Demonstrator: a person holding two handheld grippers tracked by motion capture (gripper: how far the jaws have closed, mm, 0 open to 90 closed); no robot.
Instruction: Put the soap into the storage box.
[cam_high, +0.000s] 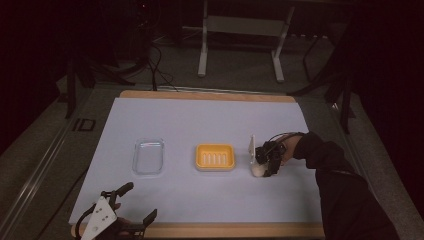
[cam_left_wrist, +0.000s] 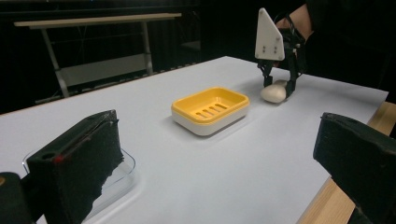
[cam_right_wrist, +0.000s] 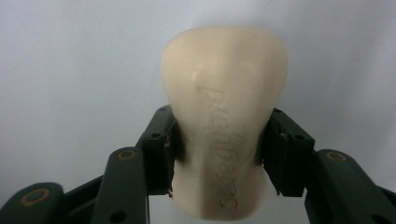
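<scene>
Soap (cam_right_wrist: 224, 116) — smooth, cream, rounded bar — pinched between right gripper's (cam_right_wrist: 219, 154) black fingers (cam_right_wrist: 161, 149).

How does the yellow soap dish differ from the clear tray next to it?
The soap dish is opaque yellow on a white base; the clear tray is see-through. The soap dish has slots in its floor; the tray's floor looks plain. The soap dish stands taller in the left gripper view; the tray sits low and shallow. Both are rounded rectangles, empty, flat on the white table.
</scene>
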